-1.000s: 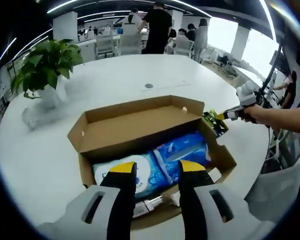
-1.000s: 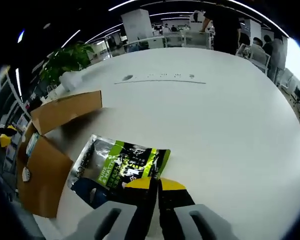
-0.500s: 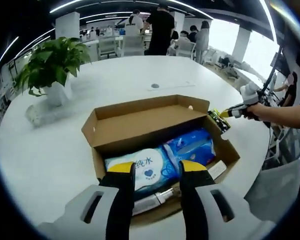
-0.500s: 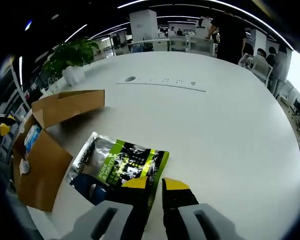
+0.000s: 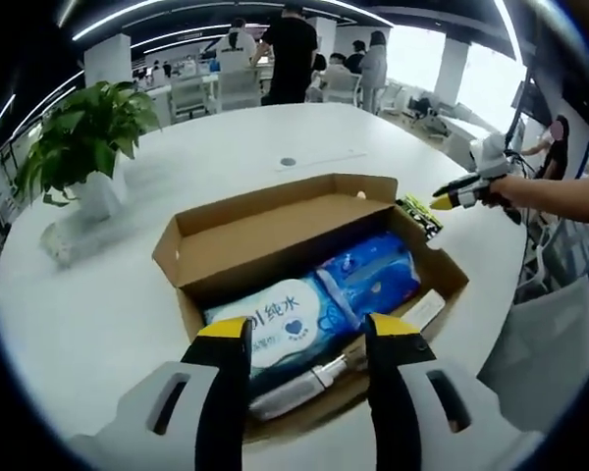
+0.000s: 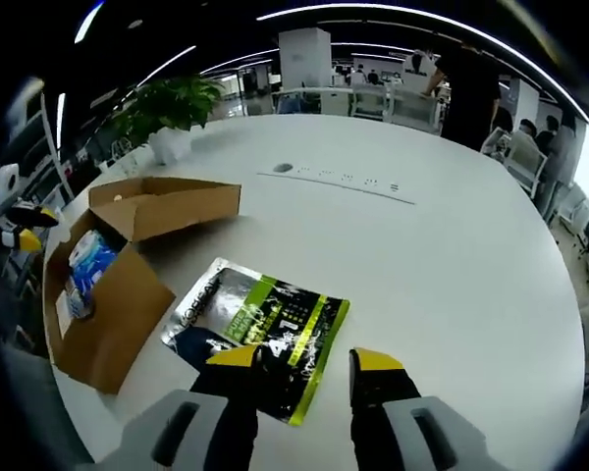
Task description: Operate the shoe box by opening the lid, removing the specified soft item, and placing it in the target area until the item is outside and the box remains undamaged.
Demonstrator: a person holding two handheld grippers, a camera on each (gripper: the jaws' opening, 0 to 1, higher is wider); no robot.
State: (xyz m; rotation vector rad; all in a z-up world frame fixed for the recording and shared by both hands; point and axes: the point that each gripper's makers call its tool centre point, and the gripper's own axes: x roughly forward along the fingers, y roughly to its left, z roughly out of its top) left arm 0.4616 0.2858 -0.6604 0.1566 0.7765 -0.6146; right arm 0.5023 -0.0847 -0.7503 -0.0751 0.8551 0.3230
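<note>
The cardboard shoe box (image 5: 275, 235) stands open on the white table, its lid flap folded back. Inside lie a white-and-blue wipes pack (image 5: 275, 319), a blue soft pack (image 5: 368, 280) and a small tube (image 5: 299, 385) by the near wall. My left gripper (image 5: 309, 334) hovers open over the box's near edge, holding nothing. A green-and-black packet (image 6: 265, 334) lies flat on the table beside the box (image 6: 103, 304). My right gripper (image 6: 306, 359) is open just above the packet's near end. From the left gripper view, the right gripper (image 5: 459, 193) hangs over that packet (image 5: 419, 214).
A potted plant (image 5: 79, 128) stands at the table's far left, also visible as the plant (image 6: 177, 103) from the other side. A round socket (image 5: 288, 162) sits in the tabletop. People stand near chairs at the back. The table edge (image 6: 530, 412) curves close on the right.
My right gripper has opened and let go of the green-and-black packet, which now lies on the table. Both cameras have pulled back a little; the left jaws stand slightly wider.
</note>
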